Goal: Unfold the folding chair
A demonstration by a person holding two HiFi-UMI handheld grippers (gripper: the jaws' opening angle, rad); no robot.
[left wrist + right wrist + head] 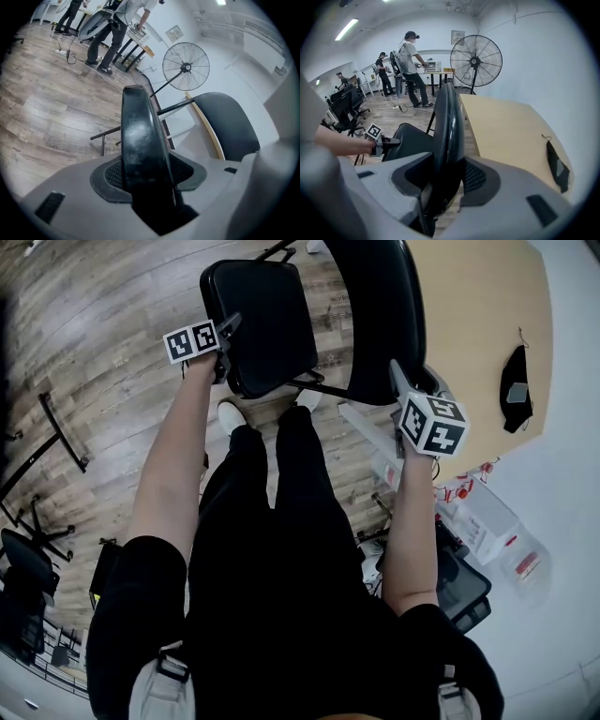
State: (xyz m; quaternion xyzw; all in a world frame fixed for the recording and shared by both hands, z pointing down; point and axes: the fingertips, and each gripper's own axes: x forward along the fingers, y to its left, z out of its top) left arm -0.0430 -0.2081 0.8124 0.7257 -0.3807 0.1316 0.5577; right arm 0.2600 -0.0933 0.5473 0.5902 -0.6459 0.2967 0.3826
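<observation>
Both arms reach forward and down from the shoulders, bare below short black sleeves. The left forearm is nearly straight. The right one is drawn closer to the body.

The left gripper [225,338] points down and away at a slant, its marker cube facing up. Its jaws stand fairly wide and clamp the near edge of the seat [262,320], with a ribbed pad pressed on each side of the padding.

The right gripper [401,385] points more steeply down. Its jaws are set narrower and pinch the rim of the backrest [380,315], which runs up between the two mesh-faced pads.

The folding chair stands on the floor [112,381] directly ahead of the person's white shoes and just beside the table [487,315]. The seat juts out from the backrest with its broad face up. It is a rounded rectangle in black padded vinyl, scuffed grey along the gripped edge. The backrest is a smooth, curved black shell, and the frame is thin black tube.

The floor is grey-brown wood-look plank. The table top is plain tan board with a rounded corner, and a limp black item [516,390] lies on it.

A large round wire-caged fan [476,60] stands on a pole beyond the table.

A white carton [483,517] sits on the pale surface at the person's right — its contents cannot be made out.
</observation>
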